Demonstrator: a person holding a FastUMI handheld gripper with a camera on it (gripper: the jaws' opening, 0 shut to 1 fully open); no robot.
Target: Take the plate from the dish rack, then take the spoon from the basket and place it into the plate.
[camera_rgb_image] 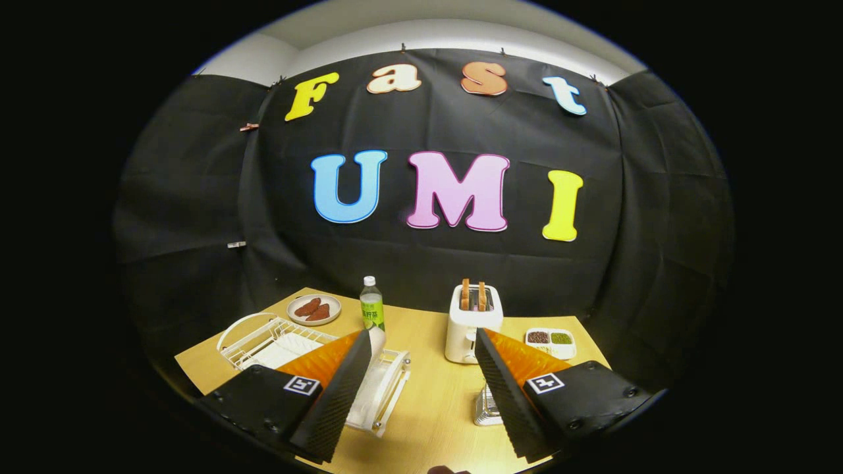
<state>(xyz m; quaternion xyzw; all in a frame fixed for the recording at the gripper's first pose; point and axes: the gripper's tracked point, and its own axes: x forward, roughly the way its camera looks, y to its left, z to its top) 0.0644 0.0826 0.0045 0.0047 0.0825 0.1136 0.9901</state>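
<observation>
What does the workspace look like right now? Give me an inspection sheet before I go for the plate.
Surface: wooden table, bare between the fingers.
Job's things: white dish rack beyond the left finger; plate inside cannot be made out. Basket partly hidden by the right finger; spoon not discernible.
Clutter: toaster with two slices, green-labelled bottle, small plate of brown food, divided tray of grains.
Grippers: gripper open, fingers wide apart above the table, holding nothing.
Cables: nothing seen.
Surroundings: black cloth wall behind the table.
</observation>
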